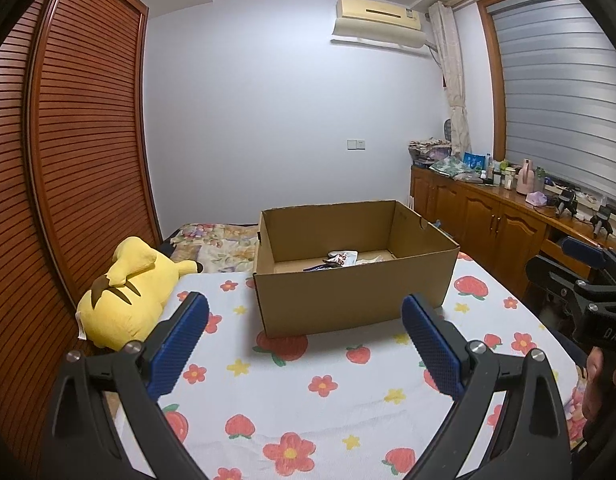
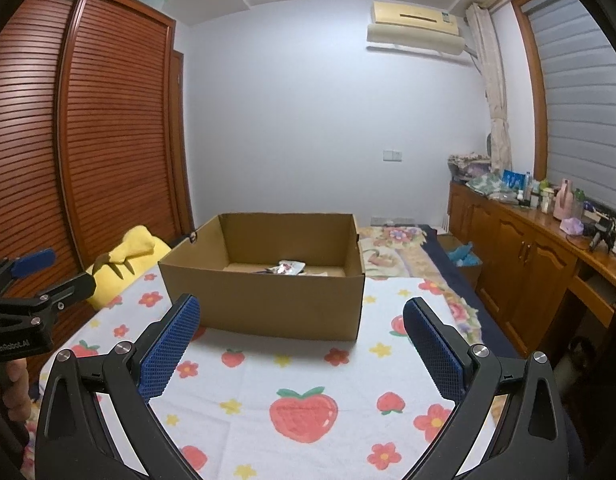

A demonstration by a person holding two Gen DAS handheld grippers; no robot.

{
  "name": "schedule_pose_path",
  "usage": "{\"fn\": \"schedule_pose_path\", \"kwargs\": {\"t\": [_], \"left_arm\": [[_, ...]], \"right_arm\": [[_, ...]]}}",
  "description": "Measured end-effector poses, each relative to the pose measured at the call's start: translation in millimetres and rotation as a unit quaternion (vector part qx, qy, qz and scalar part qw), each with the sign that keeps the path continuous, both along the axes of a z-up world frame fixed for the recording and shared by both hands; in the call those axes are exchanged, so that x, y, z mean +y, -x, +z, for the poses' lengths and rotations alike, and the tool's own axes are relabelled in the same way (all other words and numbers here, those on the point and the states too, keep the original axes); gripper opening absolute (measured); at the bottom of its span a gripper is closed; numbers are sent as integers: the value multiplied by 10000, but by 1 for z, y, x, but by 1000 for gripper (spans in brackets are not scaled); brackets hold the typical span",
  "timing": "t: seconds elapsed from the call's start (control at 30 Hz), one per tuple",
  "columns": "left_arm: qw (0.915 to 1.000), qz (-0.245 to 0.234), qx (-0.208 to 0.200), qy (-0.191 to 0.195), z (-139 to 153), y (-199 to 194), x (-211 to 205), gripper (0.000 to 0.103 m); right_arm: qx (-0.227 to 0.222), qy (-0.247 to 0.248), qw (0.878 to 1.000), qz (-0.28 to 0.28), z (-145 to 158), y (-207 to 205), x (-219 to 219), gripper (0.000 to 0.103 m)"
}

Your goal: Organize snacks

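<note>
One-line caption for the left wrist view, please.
Left gripper open and empty above a fruit-print sheet, facing a cardboard box holding snack packets; yellow plush alongside.

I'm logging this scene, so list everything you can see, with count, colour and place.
box: one, brown cardboard, open, on the bed
snack packets: a few, white and dark, inside the box; count unclear
bedspread: one, white with strawberries and flowers, under the box
plush toy: one, yellow, left of the box by the wardrobe
wardrobe: one, brown, slatted, left
air conditioner: one, cream, high on the wall
cabinet: one, brown, right, cluttered top
left gripper: blue pads, open, empty
right gripper: blue pads, open, empty
</note>
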State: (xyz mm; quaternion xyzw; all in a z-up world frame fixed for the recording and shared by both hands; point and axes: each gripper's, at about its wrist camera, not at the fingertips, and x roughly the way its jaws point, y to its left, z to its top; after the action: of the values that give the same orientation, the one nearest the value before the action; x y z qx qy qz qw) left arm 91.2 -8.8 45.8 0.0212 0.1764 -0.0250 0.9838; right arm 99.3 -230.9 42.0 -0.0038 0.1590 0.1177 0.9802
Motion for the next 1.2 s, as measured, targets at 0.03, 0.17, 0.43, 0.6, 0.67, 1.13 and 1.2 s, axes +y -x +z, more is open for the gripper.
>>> {"fn": "schedule_pose_path", "kwargs": {"t": [0.03,0.17,0.43,0.6,0.67,1.13,1.2], "left_arm": [[10000,3,1,-5,0,0,0,98],[10000,-7,1,-3,0,0,0,98],[10000,-13,-1,16,2,2,1,98],[10000,-21,12,47,2,2,3,98],[10000,-14,14,52,2,2,4,98],[10000,-13,8,41,2,3,4,98],[10000,-16,5,45,2,3,4,98]], "right_arm": [[1,-4,10000,2,0,1,0,103],[-10,-5,10000,-10,0,0,-1,103],[-16,-10,10000,-7,-1,1,-1,103],[-21,-13,10000,-9,-1,2,-1,103],[-22,-9,10000,-7,-1,2,-1,103],[-18,-21,10000,-22,-1,3,-1,103],[-31,-21,10000,-28,-1,3,-1,103]]}}
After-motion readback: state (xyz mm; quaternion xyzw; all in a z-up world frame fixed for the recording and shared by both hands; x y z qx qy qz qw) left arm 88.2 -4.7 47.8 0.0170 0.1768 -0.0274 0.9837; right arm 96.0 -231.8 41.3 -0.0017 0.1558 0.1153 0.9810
